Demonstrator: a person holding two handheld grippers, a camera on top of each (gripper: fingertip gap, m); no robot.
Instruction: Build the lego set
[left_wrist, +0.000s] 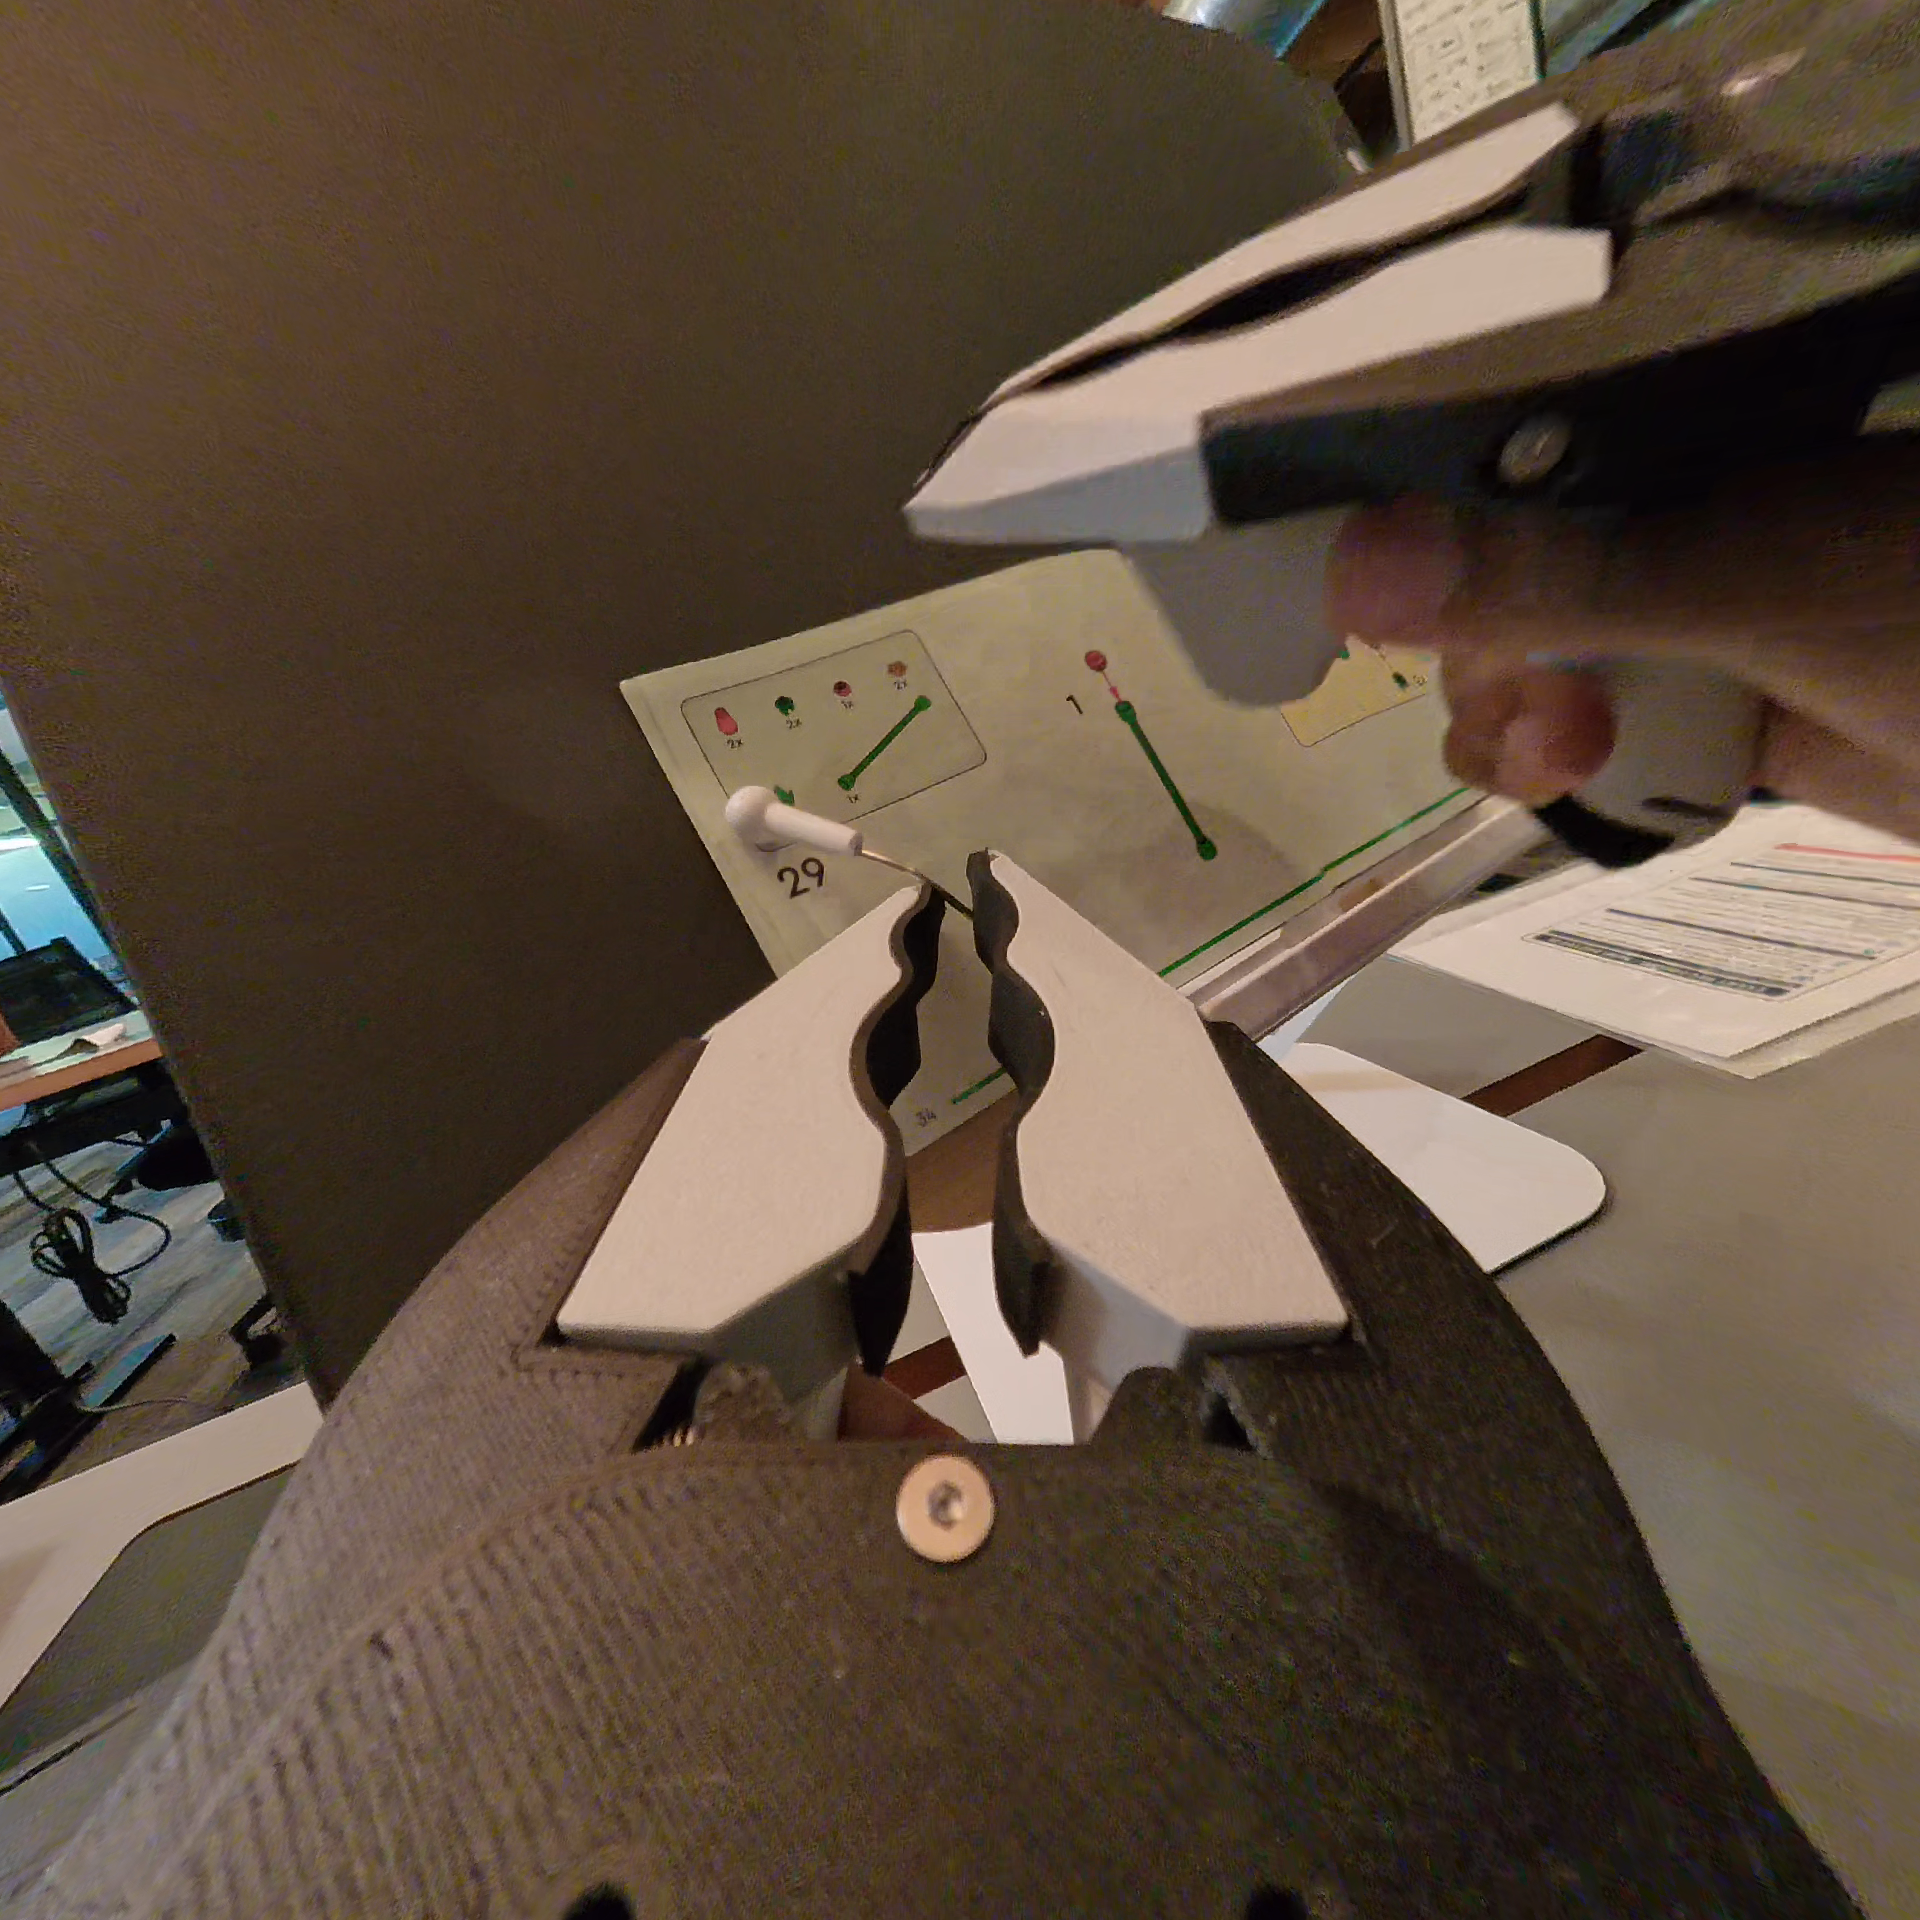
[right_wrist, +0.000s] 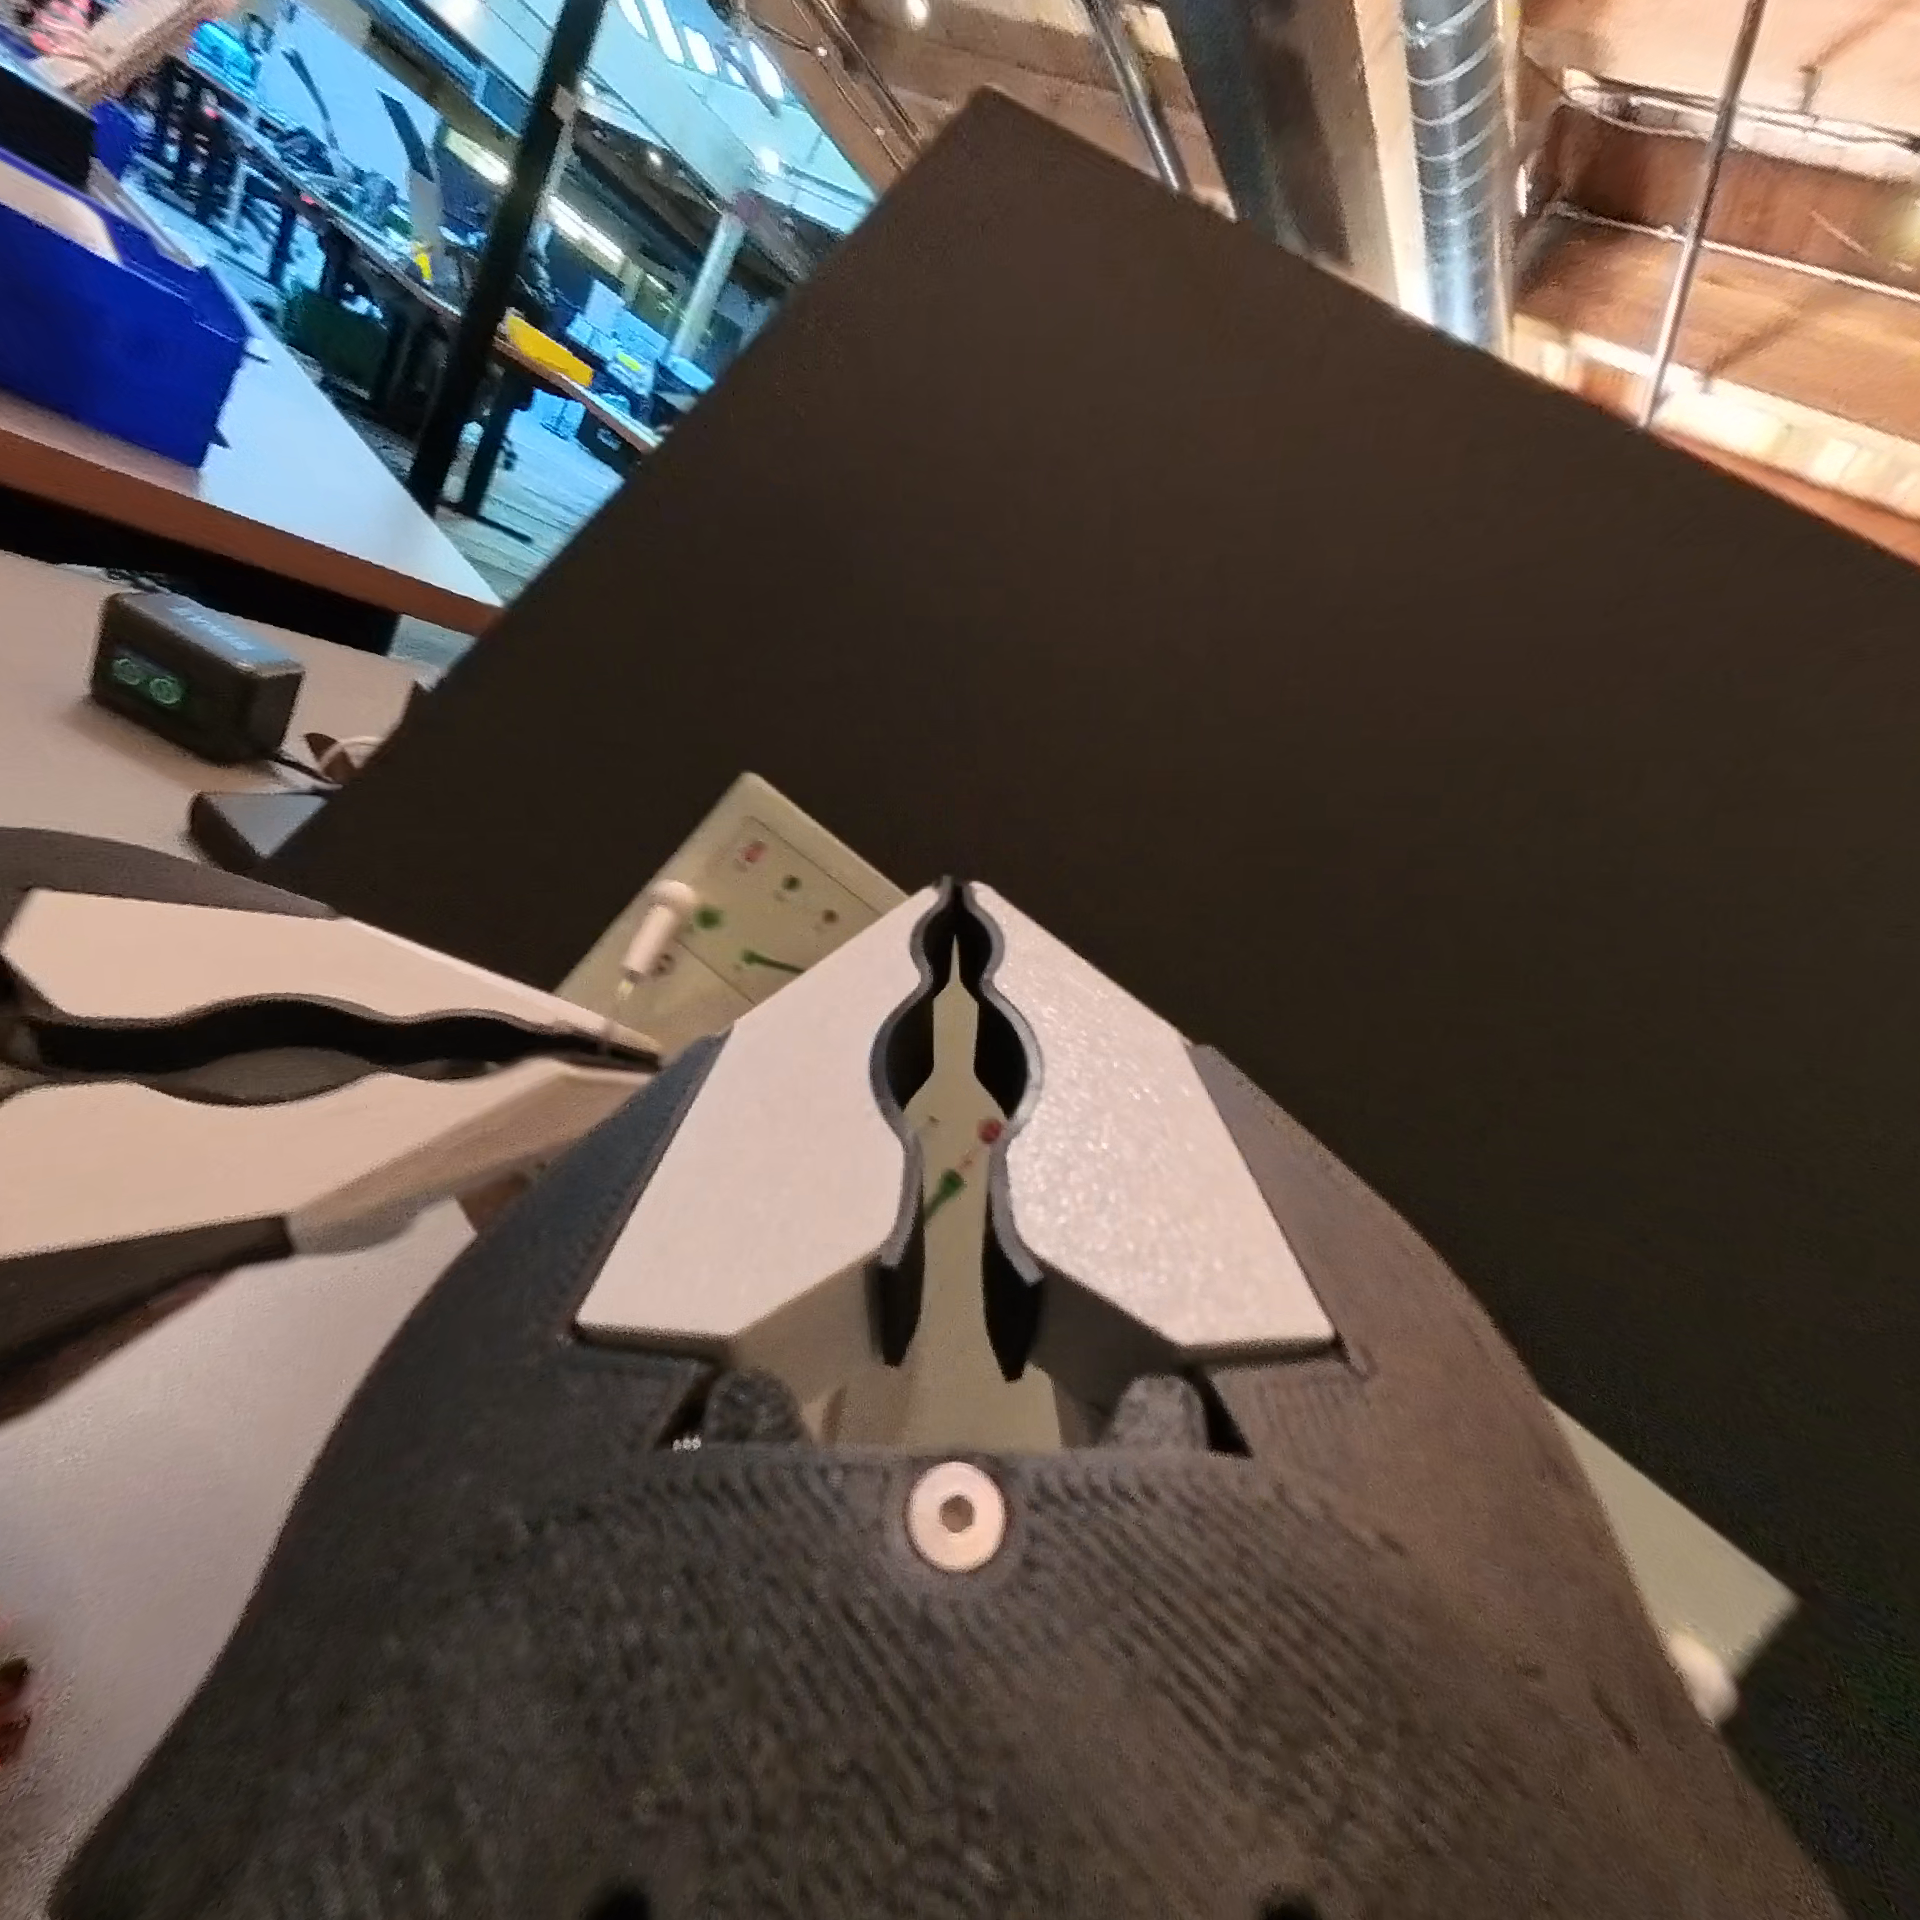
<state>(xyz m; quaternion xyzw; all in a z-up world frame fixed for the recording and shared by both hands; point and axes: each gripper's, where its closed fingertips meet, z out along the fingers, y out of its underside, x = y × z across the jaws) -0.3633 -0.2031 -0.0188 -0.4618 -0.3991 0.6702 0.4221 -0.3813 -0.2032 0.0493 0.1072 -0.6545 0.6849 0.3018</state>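
Grippers first: the left gripper (left_wrist: 958, 883) holds its tips nearly together, pinching the end of a thin wire stem that carries a small white piece (left_wrist: 788, 819) — the piece sticks out up and to the left of the tips, in front of the instruction sheet (left_wrist: 1039, 779). From the right wrist view the same white piece (right_wrist: 657, 933) shows at the end of the left gripper (right_wrist: 623, 1039), which reaches in from the left edge with its wavy black pads close together.

The right gripper (right_wrist: 956, 891) has its fingertips pressed together, and nothing shows between them; only the hollows lower down the pads stay open, with the sheet showing through. In the left wrist view this right gripper (left_wrist: 935, 488) crosses the upper right, blurred, its fingers drawn together, with a hand (left_wrist: 1538, 665) wrapped around the grip below it.

The instruction sheet leans on a white stand (left_wrist: 1455, 1164) whose flat foot rests on the grey table (left_wrist: 1714, 1351). It shows green rods and small red and green parts. Behind it rises a dark panel (left_wrist: 520, 416) — it fills most of the background in both views. A printed paper (left_wrist: 1714, 935) lies on the table to the right of the stand. Beyond the panel's left edge, in the right wrist view, a small black box with green markings (right_wrist: 187, 681) sits on the table.
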